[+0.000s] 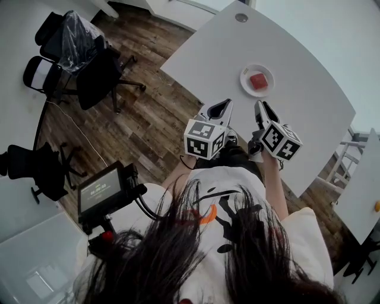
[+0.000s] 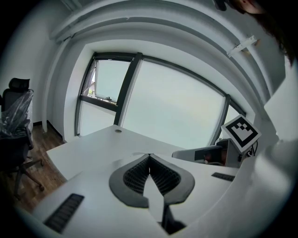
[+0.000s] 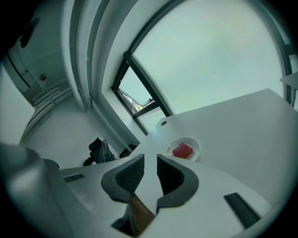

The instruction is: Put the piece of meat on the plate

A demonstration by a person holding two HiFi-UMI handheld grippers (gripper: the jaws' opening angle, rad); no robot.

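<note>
A red piece of meat lies on a small white plate near the middle of the white table. Both grippers are held close to the person's body, short of the table's near edge and well away from the plate. My left gripper is shut, its ribbed pads meeting at the tips with nothing between them. My right gripper has a narrow gap between its jaws and holds nothing. In the right gripper view the meat and plate lie beyond the gripper.
Black office chairs stand on the wooden floor left of the table. A small screen on a mount sits at the person's left. A round grommet marks the table's far end. Windows lie beyond the table.
</note>
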